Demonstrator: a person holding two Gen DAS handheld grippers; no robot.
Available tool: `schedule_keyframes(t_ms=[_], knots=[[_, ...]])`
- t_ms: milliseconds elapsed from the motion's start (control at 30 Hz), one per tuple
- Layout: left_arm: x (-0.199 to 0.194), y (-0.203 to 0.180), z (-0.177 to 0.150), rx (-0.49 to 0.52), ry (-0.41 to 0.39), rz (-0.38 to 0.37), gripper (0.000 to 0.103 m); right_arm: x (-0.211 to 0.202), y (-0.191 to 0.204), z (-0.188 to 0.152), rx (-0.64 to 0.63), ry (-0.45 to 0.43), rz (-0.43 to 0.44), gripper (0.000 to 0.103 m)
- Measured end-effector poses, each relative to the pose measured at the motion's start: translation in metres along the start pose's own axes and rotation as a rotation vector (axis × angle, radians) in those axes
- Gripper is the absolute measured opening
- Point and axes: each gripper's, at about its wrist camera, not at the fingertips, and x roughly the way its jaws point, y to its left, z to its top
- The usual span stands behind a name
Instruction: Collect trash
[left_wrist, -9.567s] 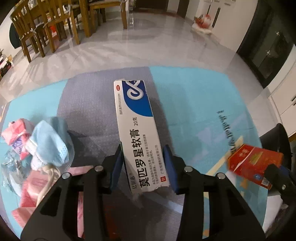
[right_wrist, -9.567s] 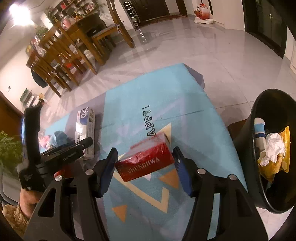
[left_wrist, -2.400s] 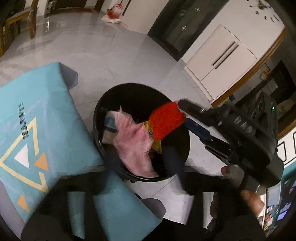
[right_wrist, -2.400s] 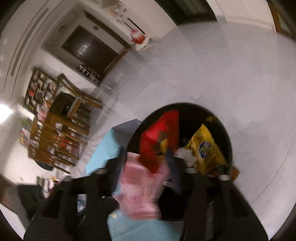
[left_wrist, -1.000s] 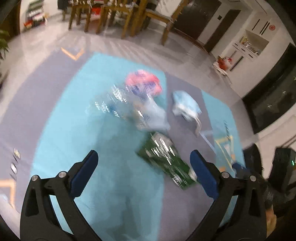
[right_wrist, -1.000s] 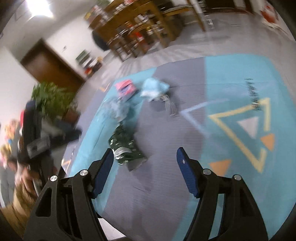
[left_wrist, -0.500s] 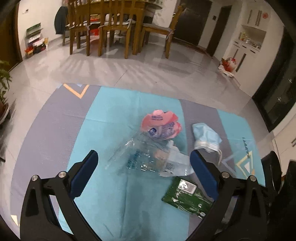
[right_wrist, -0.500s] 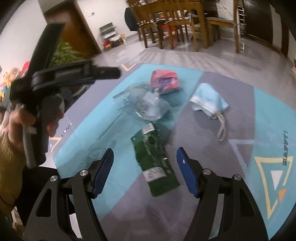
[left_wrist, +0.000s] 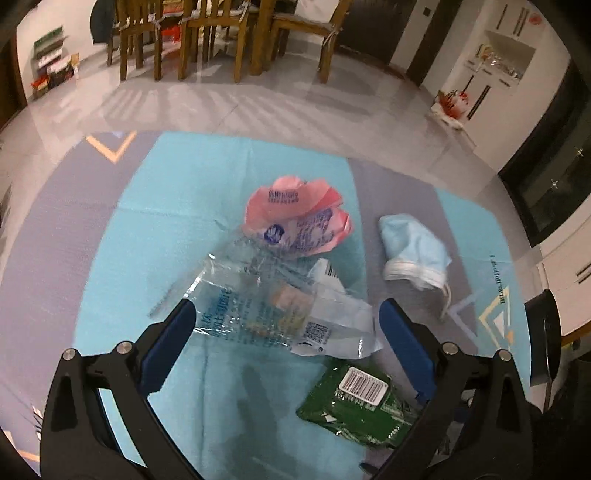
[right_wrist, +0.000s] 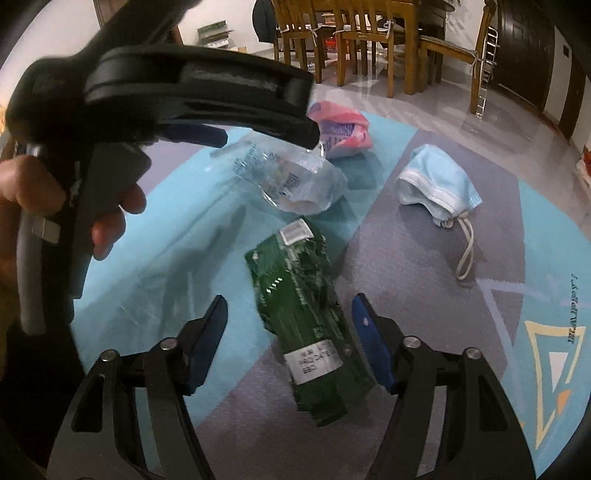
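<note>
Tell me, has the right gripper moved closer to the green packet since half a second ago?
Yes. The right gripper has come nearer the green packet, which now lies between its closing, not yet touching jaws; the blue mask stays put.

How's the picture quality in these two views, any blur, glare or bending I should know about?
Left wrist view: strong fisheye bending at the edges, chairs slightly soft, glare on the clear plastic bag, barcode on the green packet sharp. Right wrist view: the left claw looms dark and soft, near the lens; green packet a little smeared; floor tiles reflective.
</note>
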Motion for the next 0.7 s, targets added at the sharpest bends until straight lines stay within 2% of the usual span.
schedule_keyframes(t_ms=[33, 67, 300, 367, 400, 433, 500, 567, 700], knots=[[0.002, -0.001, 0.000, 0.004, -0.003, 0.010, 0.099, 0.003, -0.001, 0.000, -0.001, 0.011, -0.006, 0.045], [0.005, -0.004, 0.000, 0.016, -0.007, 0.029, 0.099, 0.005, -0.003, 0.000, 0.007, 0.018, -0.005, 0.041], [0.022, -0.007, -0.006, 0.011, 0.051, 0.036, 0.097, -0.003, -0.017, 0.001, 0.092, 0.012, 0.010, 0.028], [0.024, -0.005, -0.009, 0.006, 0.069, 0.033, 0.076, -0.005, -0.023, 0.001, 0.122, 0.015, 0.022, 0.026], [0.026, -0.004, -0.009, 0.002, 0.077, 0.036, 0.055, -0.007, -0.024, 0.001, 0.131, 0.013, 0.022, 0.026], [0.028, -0.002, -0.011, -0.008, 0.091, 0.033, 0.044, -0.008, -0.024, 0.001, 0.136, 0.011, 0.024, 0.026], [0.036, 0.002, -0.013, -0.036, 0.131, 0.010, 0.041, -0.010, -0.025, 0.000, 0.139, 0.006, 0.028, 0.026], [0.037, 0.001, -0.014, -0.023, 0.125, 0.025, 0.038, -0.010, -0.024, -0.002, 0.142, 0.007, 0.028, 0.026], [0.032, 0.004, -0.015, -0.056, 0.138, -0.037, 0.039, -0.010, -0.027, -0.002, 0.149, 0.010, 0.028, 0.026]])
